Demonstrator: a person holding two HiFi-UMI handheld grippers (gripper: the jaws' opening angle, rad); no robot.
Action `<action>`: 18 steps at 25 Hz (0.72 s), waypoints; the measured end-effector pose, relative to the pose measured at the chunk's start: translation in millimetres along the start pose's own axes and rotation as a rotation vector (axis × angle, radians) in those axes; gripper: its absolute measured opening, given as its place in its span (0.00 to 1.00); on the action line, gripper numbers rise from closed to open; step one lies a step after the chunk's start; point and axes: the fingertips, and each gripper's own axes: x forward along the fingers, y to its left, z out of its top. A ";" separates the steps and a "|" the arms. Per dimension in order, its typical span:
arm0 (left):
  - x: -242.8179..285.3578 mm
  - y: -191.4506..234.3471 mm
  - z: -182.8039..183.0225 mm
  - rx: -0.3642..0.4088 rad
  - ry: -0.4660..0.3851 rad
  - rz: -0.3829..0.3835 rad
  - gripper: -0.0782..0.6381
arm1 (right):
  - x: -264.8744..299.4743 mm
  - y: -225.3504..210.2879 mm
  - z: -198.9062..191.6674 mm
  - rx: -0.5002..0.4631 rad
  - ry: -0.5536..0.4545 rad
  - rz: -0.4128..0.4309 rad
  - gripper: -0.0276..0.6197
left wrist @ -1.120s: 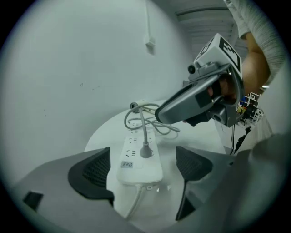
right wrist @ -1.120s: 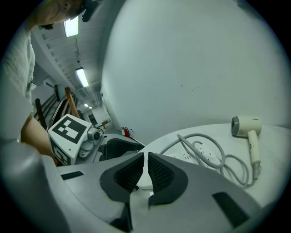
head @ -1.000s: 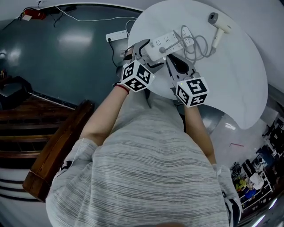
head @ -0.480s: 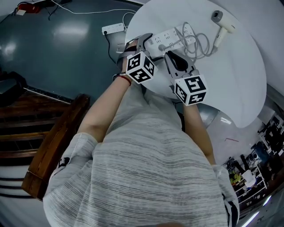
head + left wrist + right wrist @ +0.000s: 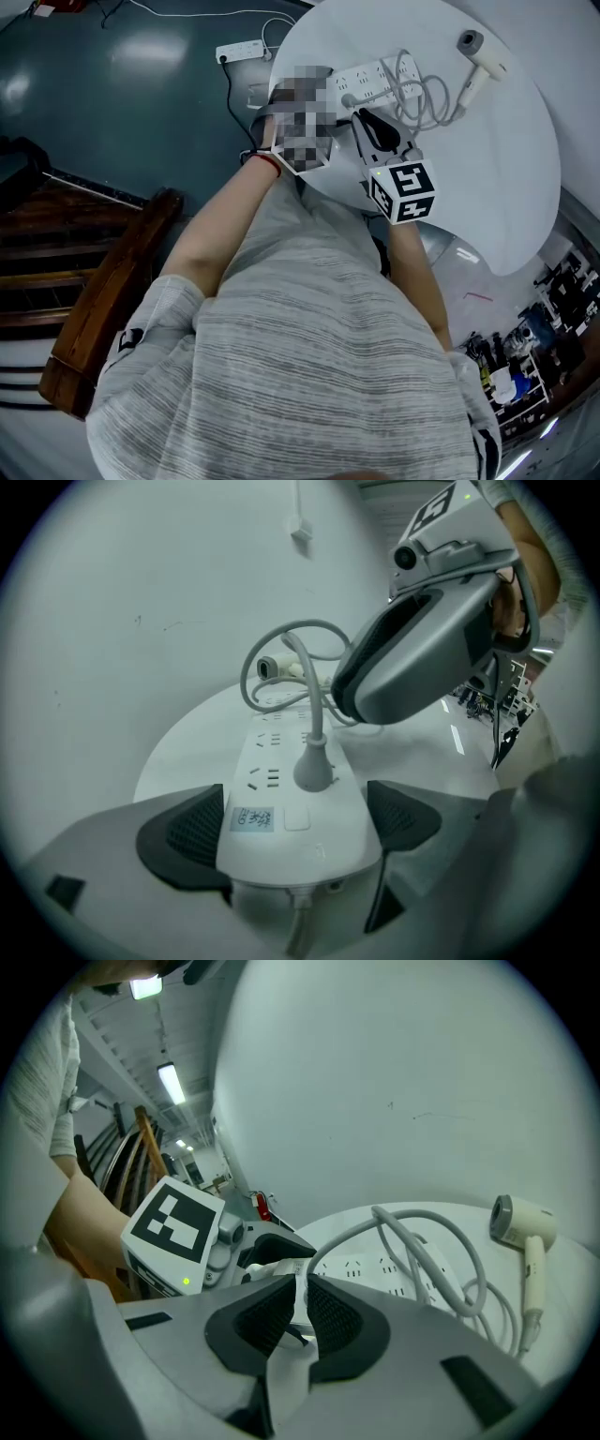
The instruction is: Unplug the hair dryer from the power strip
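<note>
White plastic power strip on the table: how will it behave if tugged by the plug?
Likely stiff and light: the white plastic power strip is a slim bar, so it may lift with the grey plug. The glossy table looks slippery, so sliding seems likely. The left gripper gripping its end should restrain it.

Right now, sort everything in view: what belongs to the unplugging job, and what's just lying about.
Job: power strip, plug, cord, hair dryer, left claw on the strip, right claw.

Lying about: second power strip on the floor, floor cable, wooden stairs.
</note>
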 end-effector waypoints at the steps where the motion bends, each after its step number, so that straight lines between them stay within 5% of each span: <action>1: -0.1 0.1 0.3 0.000 -0.002 0.001 0.77 | 2.8 0.5 -1.8 -0.020 0.019 0.000 0.10; 3: 0.0 0.1 0.9 0.001 -0.006 0.002 0.77 | 9.6 1.1 -6.8 -0.059 0.066 0.000 0.20; 18: -1.7 0.7 1.3 -0.002 -0.003 0.009 0.77 | 35.6 -8.0 -10.5 -0.212 0.193 -0.072 0.16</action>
